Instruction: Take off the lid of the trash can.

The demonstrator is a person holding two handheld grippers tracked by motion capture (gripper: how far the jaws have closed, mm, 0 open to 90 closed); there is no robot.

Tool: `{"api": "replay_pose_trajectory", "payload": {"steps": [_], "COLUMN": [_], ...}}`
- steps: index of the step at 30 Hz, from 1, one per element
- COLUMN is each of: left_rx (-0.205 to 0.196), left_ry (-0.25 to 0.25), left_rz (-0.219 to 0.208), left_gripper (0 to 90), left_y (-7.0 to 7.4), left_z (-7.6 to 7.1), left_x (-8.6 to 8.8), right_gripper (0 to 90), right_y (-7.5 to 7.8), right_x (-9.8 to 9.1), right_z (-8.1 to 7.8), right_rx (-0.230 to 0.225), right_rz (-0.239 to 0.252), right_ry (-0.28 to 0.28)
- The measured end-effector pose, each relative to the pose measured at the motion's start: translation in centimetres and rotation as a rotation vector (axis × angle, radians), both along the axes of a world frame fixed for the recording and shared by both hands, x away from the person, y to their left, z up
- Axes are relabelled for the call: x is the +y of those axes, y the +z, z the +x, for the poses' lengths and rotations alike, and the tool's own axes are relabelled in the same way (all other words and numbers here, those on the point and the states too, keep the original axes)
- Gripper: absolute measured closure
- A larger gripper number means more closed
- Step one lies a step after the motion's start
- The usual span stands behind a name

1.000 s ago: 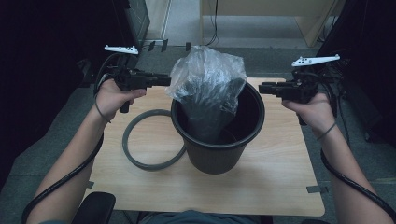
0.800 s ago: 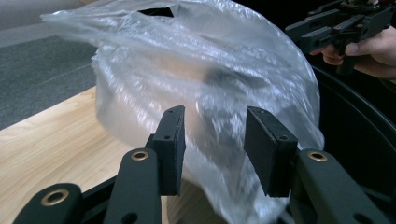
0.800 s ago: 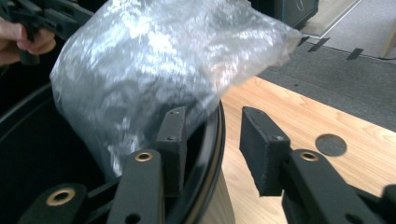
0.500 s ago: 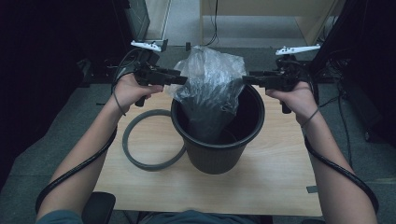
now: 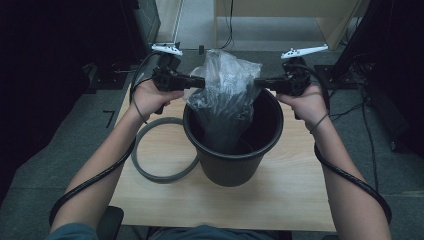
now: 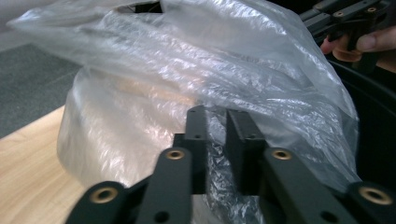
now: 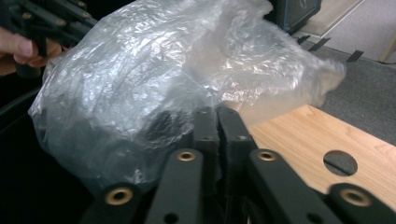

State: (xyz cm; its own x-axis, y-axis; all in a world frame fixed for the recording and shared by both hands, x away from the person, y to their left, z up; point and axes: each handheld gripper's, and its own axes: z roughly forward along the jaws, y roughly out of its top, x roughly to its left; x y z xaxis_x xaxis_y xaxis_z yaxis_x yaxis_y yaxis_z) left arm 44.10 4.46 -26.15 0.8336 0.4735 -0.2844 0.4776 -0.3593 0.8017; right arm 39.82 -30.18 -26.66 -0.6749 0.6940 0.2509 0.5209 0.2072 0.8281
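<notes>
Dark room, grey floor, and on our wooden counter (image 5: 300,190) sits a black bin (image 5: 235,160) with a grey ring (image 5: 150,172) lying just beside it. We've got the clear bag (image 5: 225,95) sticking up out of the bin. Left gripper (image 5: 200,81) and right gripper (image 5: 259,82) have both just closed, each pinching the bag's film from its own side.

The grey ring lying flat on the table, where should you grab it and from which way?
Probably the flat grey plastic ring is best pinched across its thin band at the open left part, coming straight down from above. It lies flat on the wooden table, and its right part sits close to the black plastic bin, leaving little room for jaws there.
</notes>
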Motion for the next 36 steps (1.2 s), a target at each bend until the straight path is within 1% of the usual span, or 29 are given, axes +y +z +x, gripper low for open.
{"api": "replay_pose_trajectory", "payload": {"steps": [1, 3, 5, 11, 12, 14, 16, 19, 21, 22, 24, 25, 26, 27, 28, 29, 30, 31, 32, 33, 34, 35, 36], "left_rx": [0.021, 0.026, 0.032, 0.036, 0.036, 0.034, 0.035, 0.049, 0.035, 0.033, 0.011, 0.011, 0.003, 0.003, 0.003, -0.006, -0.010, -0.013, -0.013, -0.009, 0.001, 0.003, 0.001], "left_ry": [0.002, 0.000, -0.006, -0.008, -0.008, -0.006, -0.004, -0.004, 0.003, -0.004, -0.013, -0.013, -0.020, -0.042, -0.042, -0.047, -0.056, -0.054, -0.054, -0.055, -0.063, -0.069, -0.072], "left_rz": [-0.001, 0.000, -0.010, -0.011, -0.011, -0.021, -0.034, -0.058, -0.059, -0.060, -0.061, -0.061, -0.062, -0.056, -0.056, -0.045, -0.039, -0.029, -0.029, -0.013, -0.006, 0.007, 0.014], "left_gripper": [86.0, 89.8, 90.0, 90.0, 90.0, 90.0, 90.0, 90.0, 89.0, 85.2, 78.4, 74.6, 70.6, 68.9, 65.9, 65.9, 60.3, 57.6, 55.7, 55.7, 55.6, 55.2, 55.3], "left_y": [0.0, 0.1, 0.2, 0.2, 0.2, 0.2, 0.2, 0.2, 0.5, 0.6, 0.8, 0.8, 0.9, 1.0, 1.0, 1.0, 0.9, 0.7, 0.7, 0.5, 0.3, 0.0, -0.2], "left_z": [0.0, -0.1, -0.2, -0.5, -0.5, -0.9, -1.1, -1.3, -1.3, -1.2, -1.2, -1.2, -1.2, -0.9, -0.9, -0.7, -0.3, 0.0, 0.0, 0.3, 0.5, 0.7, 0.8], "left_x": [0.1, 0.3, 0.6, 1.6, 1.6, 2.4, 3.1, 4.0, 4.1, 4.0, 3.7, 3.7, 3.4, 2.7, 2.7, 2.1, 1.3, 0.8, 0.8, 0.2, -0.2, -0.9, -1.2], "right_gripper": [90.0, 90.0, 90.0, 90.0, 90.0, 90.0, 90.0, 90.0, 80.8, 76.6, 68.0, 66.0, 63.1, 59.8, 59.8, 59.2, 55.5, 53.5, 53.5, 51.5, 49.8, 48.6, 48.7], "right_y": [0.1, 0.1, 0.2, -0.1, -0.2, -0.4, -0.7, -0.7, -0.7, -0.6, -0.3, -0.1, 0.1, 0.3, 0.3, 0.5, 0.8, 1.0, 1.0, 1.0, 1.0, 0.7, 0.5], "right_x": [-0.1, -0.5, -1.1, -3.0, -3.3, -3.9, -4.6, -5.2, -5.5, -5.5, -5.5, -5.5, -5.5, -5.5, -5.5, -5.4, -5.1, -4.8, -4.8, -4.4, -4.0, -3.1, -2.8], "right_z": [-0.1, -0.3, -0.6, -1.6, -1.8, -2.3, -3.2, -4.0, -4.3, -4.3, -4.3, -4.2, -4.2, -4.1, -4.1, -4.0, -3.7, -3.5, -3.5, -3.3, -3.0, -2.6, -2.4], "right_rx": [0.005, 0.011, 0.012, 0.026, 0.033, 0.046, 0.045, 0.047, 0.039, 0.031, 0.014, 0.002, -0.011, -0.024, -0.024, -0.036, -0.047, -0.057, -0.057, -0.063, -0.063, -0.055, -0.053], "right_rz": [-0.001, 0.000, 0.005, 0.011, 0.020, 0.051, 0.072, 0.075, 0.073, 0.075, 0.072, 0.066, 0.062, 0.065, 0.065, 0.071, 0.087, 0.091, 0.091, 0.096, 0.102, 0.091, 0.081], "right_ry": [0.002, 0.006, 0.002, -0.016, -0.016, -0.013, -0.004, -0.003, -0.015, -0.017, -0.026, -0.030, -0.031, -0.035, -0.035, -0.037, -0.032, -0.031, -0.031, -0.026, -0.021, -0.007, -0.001]}}
